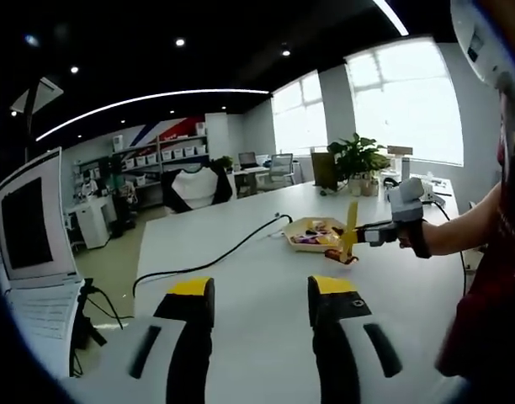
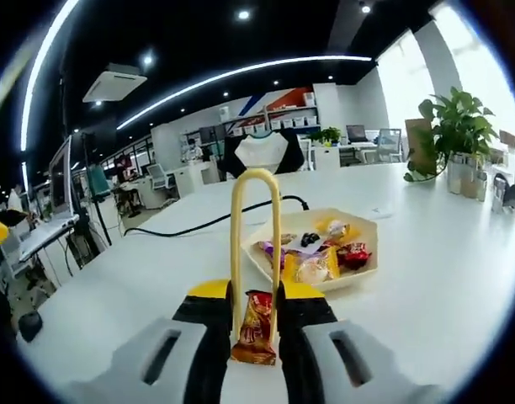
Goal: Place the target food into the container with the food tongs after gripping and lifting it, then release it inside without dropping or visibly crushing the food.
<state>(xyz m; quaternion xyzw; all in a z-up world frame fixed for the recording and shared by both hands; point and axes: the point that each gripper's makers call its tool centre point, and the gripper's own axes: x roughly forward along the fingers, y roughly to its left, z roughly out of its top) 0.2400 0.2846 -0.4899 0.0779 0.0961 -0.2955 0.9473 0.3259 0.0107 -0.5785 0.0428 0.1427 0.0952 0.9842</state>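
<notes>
Yellow food tongs (image 2: 253, 198) stand between my right gripper's (image 2: 255, 296) jaws, which are shut on them. The tong tips pinch a red-brown snack packet (image 2: 255, 330) just above the white table (image 2: 140, 278). Beyond it lies a pale tray (image 2: 358, 273) holding several wrapped sweets. In the left gripper view, the right gripper (image 1: 374, 234) holds the tongs (image 1: 352, 225) upright, with the packet (image 1: 342, 257) hanging at the tray's (image 1: 301, 244) near edge. My left gripper (image 1: 262, 295) hovers open over the bare table, well short of the tray.
A black cable (image 1: 215, 251) runs across the table toward the tray. An open laptop (image 1: 30, 223) stands at the left edge. A potted plant (image 2: 455, 126) and small bottles sit at the far right. A person's arm (image 1: 459, 236) reaches in from the right.
</notes>
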